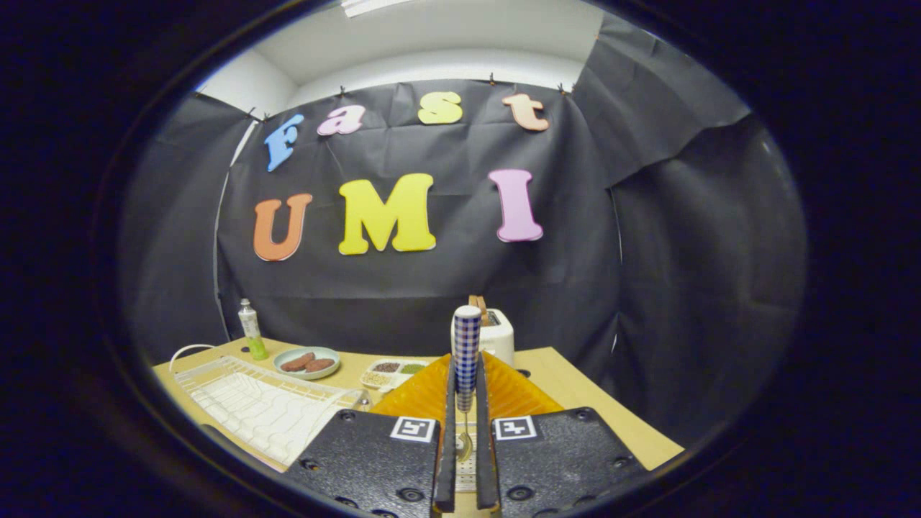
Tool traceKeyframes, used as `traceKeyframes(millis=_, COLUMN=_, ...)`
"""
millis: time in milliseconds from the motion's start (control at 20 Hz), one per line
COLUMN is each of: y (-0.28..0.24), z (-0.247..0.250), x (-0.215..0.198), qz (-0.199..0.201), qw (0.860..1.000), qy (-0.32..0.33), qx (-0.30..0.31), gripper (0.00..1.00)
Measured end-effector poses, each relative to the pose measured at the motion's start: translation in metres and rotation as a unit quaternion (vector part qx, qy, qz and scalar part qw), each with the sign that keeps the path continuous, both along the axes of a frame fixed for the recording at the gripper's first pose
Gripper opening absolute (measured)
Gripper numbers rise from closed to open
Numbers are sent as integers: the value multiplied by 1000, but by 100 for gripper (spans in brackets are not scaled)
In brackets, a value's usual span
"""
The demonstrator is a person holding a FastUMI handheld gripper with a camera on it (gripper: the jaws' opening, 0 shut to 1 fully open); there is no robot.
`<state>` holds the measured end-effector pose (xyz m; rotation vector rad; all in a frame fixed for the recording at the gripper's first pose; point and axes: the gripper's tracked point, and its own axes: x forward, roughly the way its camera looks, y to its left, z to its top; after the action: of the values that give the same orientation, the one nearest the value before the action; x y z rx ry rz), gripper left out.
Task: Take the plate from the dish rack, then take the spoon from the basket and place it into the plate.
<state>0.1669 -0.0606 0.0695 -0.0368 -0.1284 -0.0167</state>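
Currently the tongs (466,424) grip the spoon (466,352) upright, handle up and bowl down, so it clears the basket. Next it goes to the orange plate (424,392) just ahead on the bench (575,388).

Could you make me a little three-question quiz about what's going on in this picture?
1. True or false: the hand-held gripper has its fingers closed on the spoon.
2. What lies on the round plate beside the green bottle? A) two brown patties B) a fork C) an apple
3. Which appliance stands beyond the orange plate?

Key: 1 true. 2 A. 3 the white toaster.
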Motion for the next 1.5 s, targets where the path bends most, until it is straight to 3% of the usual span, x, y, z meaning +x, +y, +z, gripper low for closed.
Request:
traceKeyframes(millis=300, y=67, z=30, x=-79, qz=22, qw=999, qy=-37, qx=-20, gripper=16)
traceKeyframes(millis=750, y=159, z=-26, x=-167, qz=91, qw=995, qy=-1, qx=31, gripper=16)
traceKeyframes(millis=1100, y=225, z=-109, x=-183, qz=122, qw=992, qy=39, qx=22, gripper=17)
traceKeyframes(millis=1500, y=250, z=-169, x=-174, qz=108, qw=992, qy=71, qx=-1, gripper=18)
